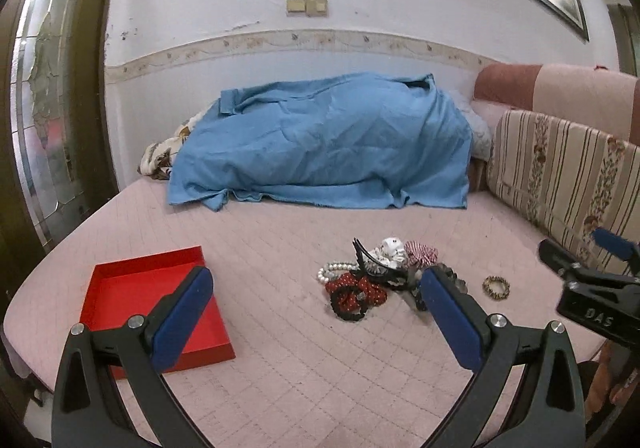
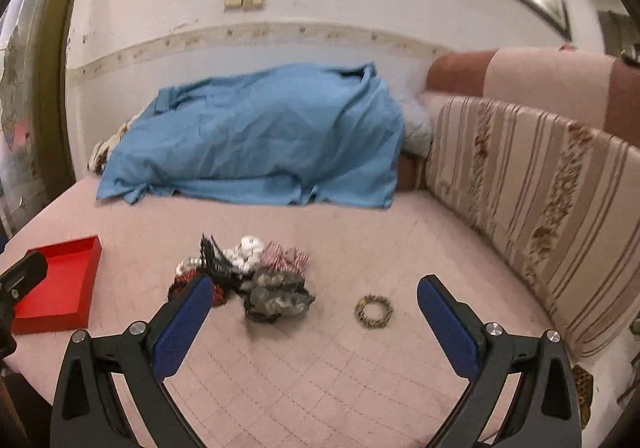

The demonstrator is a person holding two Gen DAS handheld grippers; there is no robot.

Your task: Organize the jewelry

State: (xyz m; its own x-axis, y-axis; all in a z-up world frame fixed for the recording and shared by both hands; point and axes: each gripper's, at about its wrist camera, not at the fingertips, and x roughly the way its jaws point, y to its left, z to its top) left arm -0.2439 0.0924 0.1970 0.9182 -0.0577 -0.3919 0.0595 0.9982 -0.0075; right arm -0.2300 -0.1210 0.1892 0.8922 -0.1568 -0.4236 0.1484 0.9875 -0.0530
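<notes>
Nothing is seen to have been sorted yet. The red tray (image 1: 120, 288) lies empty on the pink quilted bed (image 1: 280, 360), well apart from the jewelry, so the whole of the task is judged to be left.

The jewelry is gathered in a loose heap (image 1: 372, 280) near the middle of the bed: a white pearl bracelet (image 1: 336, 270), a red dotted scrunchie (image 1: 356, 290), a black hair claw (image 1: 370, 258), a white scrunchie (image 1: 394, 250) and a red-and-white striped scrunchie (image 1: 422, 252) are touching or overlapping one another. One small gold-brown beaded bracelet (image 1: 496, 287) lies alone, beside the heap on its right.

Both tools are held above the bed with nothing between the fingers. The left gripper (image 1: 316, 312) is spread wide and empty; the right gripper (image 2: 314, 318) is likewise spread wide and empty, with the lone bracelet (image 2: 374, 311) lying ahead between its fingers and not yet touched.

In the left wrist view the full outline of the tray and its bare floor are shown, and the pearl bracelet is seen clearly. In the right wrist view only a corner of the tray (image 2: 60, 288) is shown, but a grey gauzy scrunchie (image 2: 278, 300) at the near edge of the heap is laid open, which is largely hidden behind a finger in the left view. The right view is somewhat blurred.
</notes>
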